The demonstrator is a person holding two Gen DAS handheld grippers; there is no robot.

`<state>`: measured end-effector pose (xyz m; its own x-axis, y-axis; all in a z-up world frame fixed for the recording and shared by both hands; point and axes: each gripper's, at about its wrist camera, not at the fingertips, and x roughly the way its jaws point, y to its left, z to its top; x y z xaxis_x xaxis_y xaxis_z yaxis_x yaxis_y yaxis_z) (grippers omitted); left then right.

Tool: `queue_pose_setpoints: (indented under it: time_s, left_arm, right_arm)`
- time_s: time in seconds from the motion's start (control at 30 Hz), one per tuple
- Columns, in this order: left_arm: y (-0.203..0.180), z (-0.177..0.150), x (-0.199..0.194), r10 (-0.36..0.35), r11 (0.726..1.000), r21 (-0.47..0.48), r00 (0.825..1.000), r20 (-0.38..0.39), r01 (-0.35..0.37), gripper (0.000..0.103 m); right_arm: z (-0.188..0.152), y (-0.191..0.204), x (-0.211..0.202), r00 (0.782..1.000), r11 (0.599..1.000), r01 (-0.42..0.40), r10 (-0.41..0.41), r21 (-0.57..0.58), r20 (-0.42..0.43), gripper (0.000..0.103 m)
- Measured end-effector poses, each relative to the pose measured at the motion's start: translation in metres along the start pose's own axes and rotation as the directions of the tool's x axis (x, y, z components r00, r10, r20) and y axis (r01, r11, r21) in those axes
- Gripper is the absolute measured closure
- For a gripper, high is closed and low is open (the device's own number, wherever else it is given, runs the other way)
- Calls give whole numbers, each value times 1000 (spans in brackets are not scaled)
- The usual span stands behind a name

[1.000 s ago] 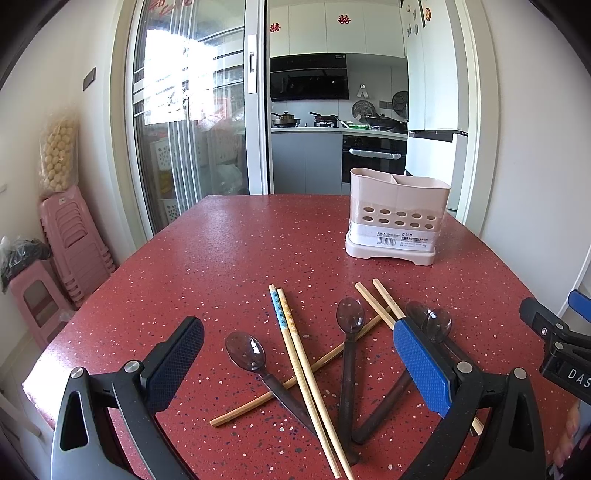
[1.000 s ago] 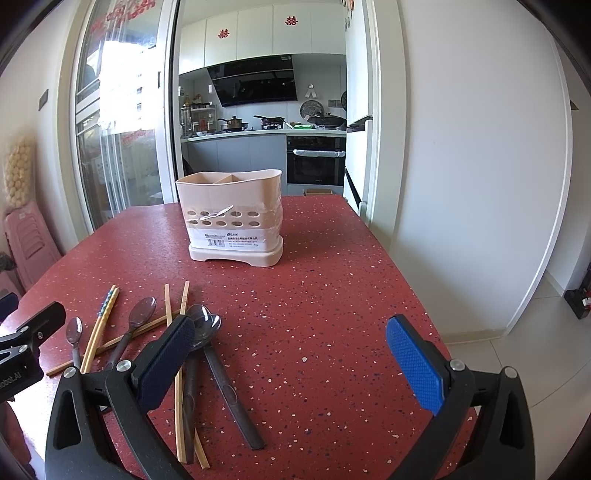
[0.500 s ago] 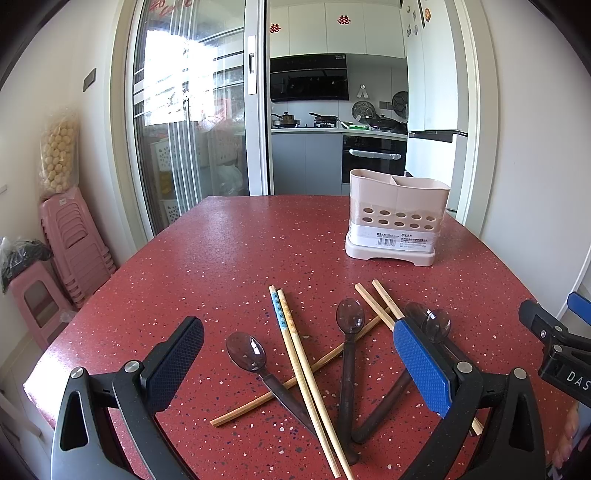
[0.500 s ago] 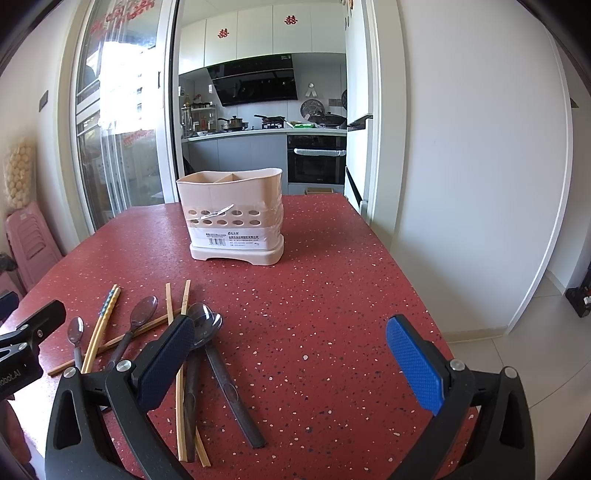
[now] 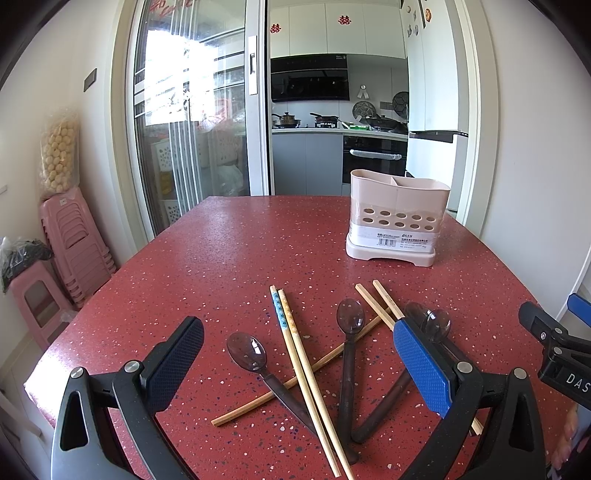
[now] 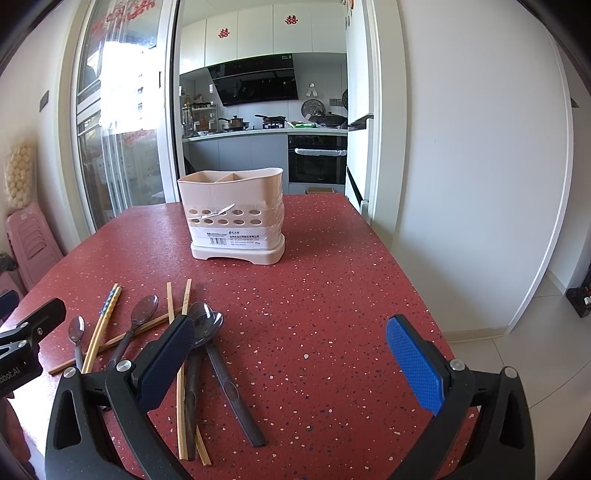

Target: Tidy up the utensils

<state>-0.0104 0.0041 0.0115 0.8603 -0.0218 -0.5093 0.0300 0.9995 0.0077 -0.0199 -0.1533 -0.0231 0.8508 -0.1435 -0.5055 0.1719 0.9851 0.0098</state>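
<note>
Fingers (image 5: 421, 362) of both grippers gape empty, the left's blue one hiding part of two stacked spoons (image 5: 428, 319).

A red speckled table (image 5: 258, 243) carries a beige holder (image 5: 397, 218). Nearer, chopsticks (image 5: 303, 365) and dark spoons (image 5: 245, 350), apparently four, lie crossed.

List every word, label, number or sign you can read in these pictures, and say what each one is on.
"DAS": white letters on the right gripper, cut off at the frame edge.
"obot.AI": white letters on the left gripper, start cut off.
Utensil holder: white sticker with barcode and print, too small to read.
Kitchen cupboards: two red double-happiness signs.
Glass door: red characters at top, too blurred to read.
</note>
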Motion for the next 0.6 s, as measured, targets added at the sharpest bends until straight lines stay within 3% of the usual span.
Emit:
queue_pose_setpoints:
  time_s: [0.6]
  left_arm:
    - [1,0,-2,1,1000,1,1000,0,-1,0]
  right_arm:
    - [0,-1,1,1000,1000,-2,2,2,-2,0]
